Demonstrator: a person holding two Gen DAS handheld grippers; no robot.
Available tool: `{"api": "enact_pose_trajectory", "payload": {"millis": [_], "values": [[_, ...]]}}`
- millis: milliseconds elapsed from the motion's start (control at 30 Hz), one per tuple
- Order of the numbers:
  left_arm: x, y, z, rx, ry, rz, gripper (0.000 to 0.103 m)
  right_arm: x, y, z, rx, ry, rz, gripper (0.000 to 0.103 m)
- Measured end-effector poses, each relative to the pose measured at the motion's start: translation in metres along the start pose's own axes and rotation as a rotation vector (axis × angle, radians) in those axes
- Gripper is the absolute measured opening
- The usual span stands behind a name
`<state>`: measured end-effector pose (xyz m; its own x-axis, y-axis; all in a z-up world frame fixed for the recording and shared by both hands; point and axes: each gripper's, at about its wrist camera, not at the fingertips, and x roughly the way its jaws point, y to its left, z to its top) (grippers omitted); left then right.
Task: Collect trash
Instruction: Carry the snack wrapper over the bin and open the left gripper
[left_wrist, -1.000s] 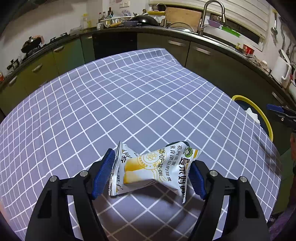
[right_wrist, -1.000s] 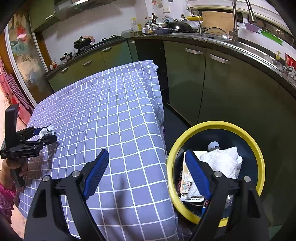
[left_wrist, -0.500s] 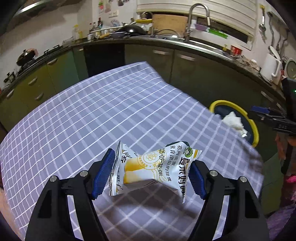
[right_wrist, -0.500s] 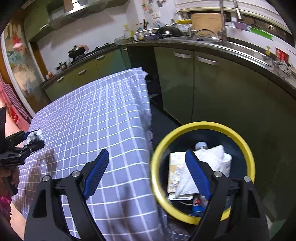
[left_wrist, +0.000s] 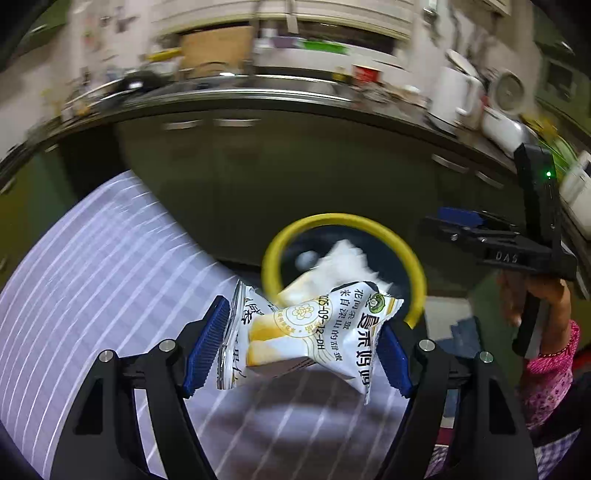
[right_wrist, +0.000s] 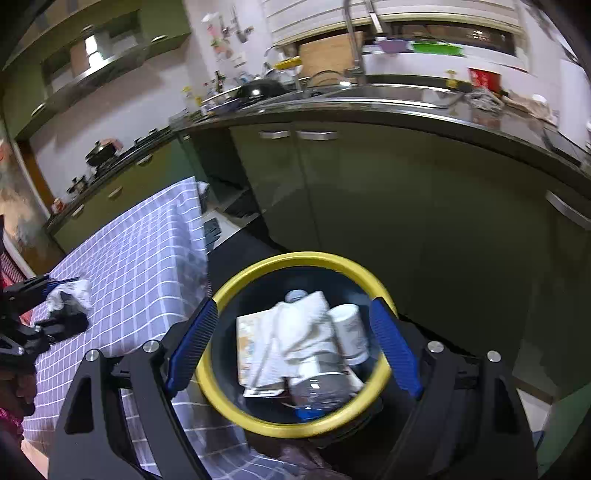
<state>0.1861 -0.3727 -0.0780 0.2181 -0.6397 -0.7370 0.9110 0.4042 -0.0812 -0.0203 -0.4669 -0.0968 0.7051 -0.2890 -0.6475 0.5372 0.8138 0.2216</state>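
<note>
Yellow rim of the trash bin (left_wrist: 341, 221) now sits directly ahead of the left gripper (left_wrist: 299, 347); a second ago we saw only an arc of it at the right edge, with the checked tablecloth (left_wrist: 92, 266) filling the view. We judge the carry nearly complete, with the release over the bin not yet made.

The left gripper's blue pads clamp the snack wrapper (left_wrist: 314, 328) by its two ends, at a fairly wide spacing, unchanged from the earlier frames. The wrapper is aloft over the table edge, short of the bin's mouth.

The right gripper (right_wrist: 293, 343) stands wide open with nothing between its pads, as before. It hangs above the bin (right_wrist: 295, 258), which has slid from the right toward the centre of its view. Inside we note paper (right_wrist: 295, 332), a cup (right_wrist: 349, 332) and a bottle (right_wrist: 317, 387). The background of the left view is smeared; detail there cannot be confirmed.
</note>
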Motion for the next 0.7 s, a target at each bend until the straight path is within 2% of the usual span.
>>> {"api": "enact_pose_trajectory", "payload": {"millis": [133, 300, 333, 400, 467, 567, 633, 700], "values": [[0.043, -0.033, 0.027, 0.082, 0.027, -0.091, 0.074, -0.006, -0.024, 0.000, 0.039, -0.017, -0.026, 0.080], [0.092, -0.052, 0.047, 0.145, 0.068, -0.105, 0.075, -0.010, -0.052, -0.003, 0.086, -0.017, -0.078, 0.080], [0.100, -0.053, 0.048, 0.151, 0.077, -0.111, 0.076, -0.011, -0.055, -0.003, 0.091, -0.019, -0.085, 0.080], [0.118, -0.054, 0.051, 0.160, 0.114, -0.131, 0.088, -0.014, -0.061, -0.004, 0.102, -0.024, -0.098, 0.081], [0.130, -0.057, 0.052, 0.165, 0.137, -0.118, 0.092, -0.014, -0.062, -0.004, 0.105, -0.025, -0.100, 0.082], [0.130, -0.056, 0.050, 0.152, 0.142, -0.102, 0.092, -0.017, -0.061, -0.005, 0.104, -0.031, -0.095, 0.082], [0.113, -0.054, 0.045, 0.124, 0.109, -0.099, 0.092, -0.018, -0.057, -0.005, 0.094, -0.031, -0.083, 0.082], [0.089, -0.051, 0.039, 0.096, 0.064, -0.056, 0.092, -0.018, -0.049, -0.006, 0.075, -0.029, -0.062, 0.083]]}}
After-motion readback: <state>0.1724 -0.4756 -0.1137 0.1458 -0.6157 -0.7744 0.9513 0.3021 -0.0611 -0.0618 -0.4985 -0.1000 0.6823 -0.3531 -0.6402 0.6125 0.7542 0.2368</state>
